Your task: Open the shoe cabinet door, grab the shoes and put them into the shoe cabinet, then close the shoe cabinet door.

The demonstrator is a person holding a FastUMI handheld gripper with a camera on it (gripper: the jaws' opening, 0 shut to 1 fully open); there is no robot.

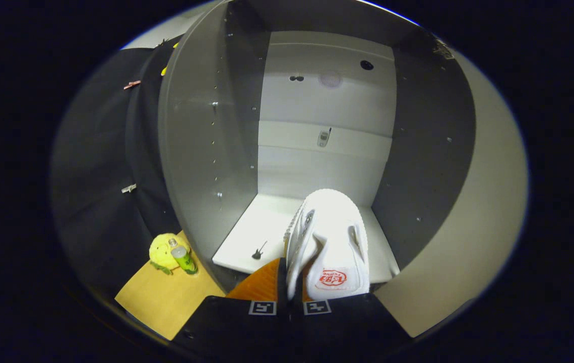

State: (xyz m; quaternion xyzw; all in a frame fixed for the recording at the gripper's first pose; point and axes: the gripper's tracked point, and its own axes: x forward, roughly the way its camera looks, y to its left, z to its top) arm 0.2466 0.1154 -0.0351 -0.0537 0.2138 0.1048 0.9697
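Claw [289, 290] grips white shoe [331, 237] inside cabinet [206, 151].

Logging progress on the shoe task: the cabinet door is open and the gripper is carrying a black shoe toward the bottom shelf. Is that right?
Not quite: the shoe is white, not black. The gripper view shows the gripper shut on it, heel end between the fingers, toe over the bottom shelf of the open shoe cabinet.

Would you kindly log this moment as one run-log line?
stage: placing shoe | gripper: shut on shoe | shoe: over cabinet floor, toe inward | door: open
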